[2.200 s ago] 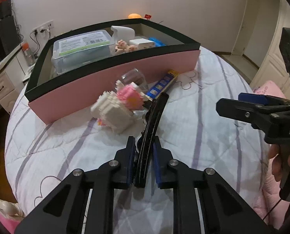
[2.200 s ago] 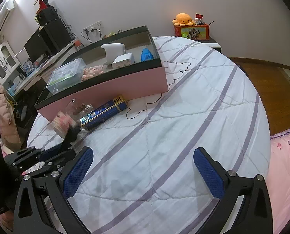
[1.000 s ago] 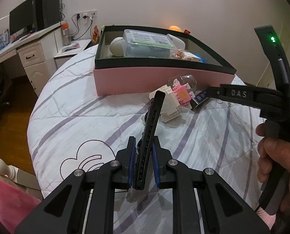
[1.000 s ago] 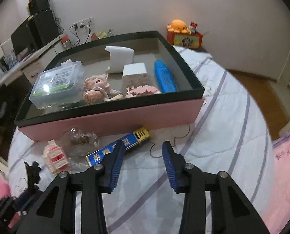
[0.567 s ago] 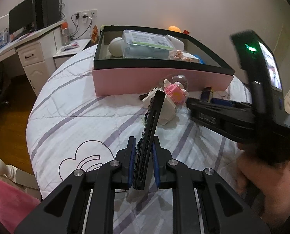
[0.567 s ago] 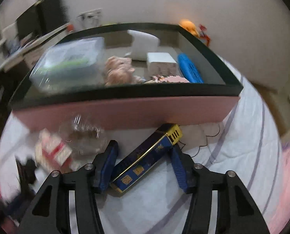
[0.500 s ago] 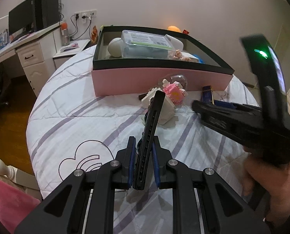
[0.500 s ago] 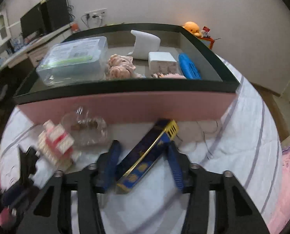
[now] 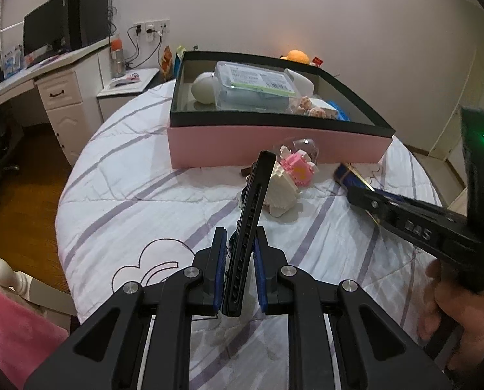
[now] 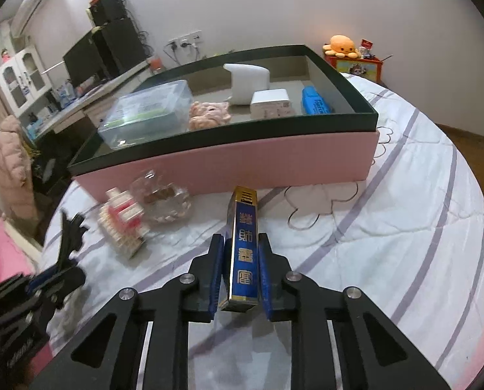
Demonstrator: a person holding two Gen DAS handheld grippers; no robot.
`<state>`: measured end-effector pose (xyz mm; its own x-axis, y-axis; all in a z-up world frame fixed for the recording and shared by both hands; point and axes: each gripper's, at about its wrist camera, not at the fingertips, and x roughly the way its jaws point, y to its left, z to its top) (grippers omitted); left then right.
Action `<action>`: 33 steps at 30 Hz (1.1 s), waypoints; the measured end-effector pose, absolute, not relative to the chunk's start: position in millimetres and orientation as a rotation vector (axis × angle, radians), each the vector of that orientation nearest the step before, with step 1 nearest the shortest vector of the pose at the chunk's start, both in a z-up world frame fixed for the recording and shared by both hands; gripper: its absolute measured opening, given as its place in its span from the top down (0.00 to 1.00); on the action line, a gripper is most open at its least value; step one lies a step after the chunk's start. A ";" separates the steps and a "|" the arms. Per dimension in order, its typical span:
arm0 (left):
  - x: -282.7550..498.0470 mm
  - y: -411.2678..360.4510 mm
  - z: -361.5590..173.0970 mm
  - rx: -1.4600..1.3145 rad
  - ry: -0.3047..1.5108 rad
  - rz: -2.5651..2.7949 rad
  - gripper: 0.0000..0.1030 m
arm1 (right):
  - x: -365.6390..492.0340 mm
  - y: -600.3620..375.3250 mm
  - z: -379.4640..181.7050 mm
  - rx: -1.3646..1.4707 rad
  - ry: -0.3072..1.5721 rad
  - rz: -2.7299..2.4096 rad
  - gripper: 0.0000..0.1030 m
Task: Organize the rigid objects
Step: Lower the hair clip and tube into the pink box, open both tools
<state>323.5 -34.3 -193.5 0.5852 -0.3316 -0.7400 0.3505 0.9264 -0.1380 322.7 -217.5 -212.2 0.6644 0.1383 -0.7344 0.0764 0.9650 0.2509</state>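
On our striped bed (image 10: 388,227), our right tool (image 10: 241,271) pinches the blue box (image 10: 244,253); our left tool (image 9: 240,271) squeezes a black strip (image 9: 250,224), maybe a comb.

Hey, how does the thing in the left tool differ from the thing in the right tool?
The left tool is shut on a black slotted strip; the right tool is shut on a blue and gold box. The strip is thin, plain and matte, while the box is thicker and glossy, with printed characters. The strip tilts up clear of the bed; whether the box has left the quilt is unclear. Both are long, narrow and rigid, held near one end, pointing toward the pink storage box.
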 end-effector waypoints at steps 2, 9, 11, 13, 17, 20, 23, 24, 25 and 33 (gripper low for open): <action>322.1 -33.3 -189.8 0.018 0.852 -0.395 0.85 | 319.6 -219.5 -208.2 0.293 0.840 0.058 0.84; 316.7 -31.2 -174.0 0.013 0.825 -0.391 0.85 | 303.2 -222.2 -184.0 0.335 0.791 0.119 0.84; 316.2 -30.7 -167.1 0.010 0.813 -0.397 0.85 | 298.0 -221.9 -172.4 0.337 0.767 0.135 0.84; 318.4 -30.5 -157.0 0.004 0.798 -0.402 0.85 | 296.2 -222.3 -158.6 0.329 0.740 0.143 0.84; 328.9 -32.1 -134.4 0.007 0.756 -0.396 0.85 | 301.4 -224.8 -134.1 0.313 0.690 0.161 0.84; 340.0 -34.4 -115.3 0.008 0.716 -0.393 0.85 | 310.6 -226.5 -115.9 0.287 0.658 0.166 0.84; 357.3 -39.6 -96.5 0.011 0.679 -0.390 0.85 | 324.9 -228.2 -100.4 0.257 0.633 0.167 0.84; 361.3 -41.6 -93.0 0.011 0.675 -0.389 0.85 | 329.9 -229.0 -97.0 0.247 0.627 0.167 0.84; 368.6 -44.4 -88.6 0.009 0.670 -0.390 0.85 | 339.5 -230.2 -92.3 0.236 0.621 0.168 0.84; 441.4 -82.1 -81.4 0.002 0.700 -0.411 0.85 | 411.4 -244.9 -92.2 0.198 0.676 0.157 0.84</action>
<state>441.4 -82.1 -81.4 0.6879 -0.3668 -0.6262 0.3680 0.9200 -0.1346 411.4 -244.9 -92.2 0.7697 0.2078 -0.6036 -0.0796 0.9694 0.2322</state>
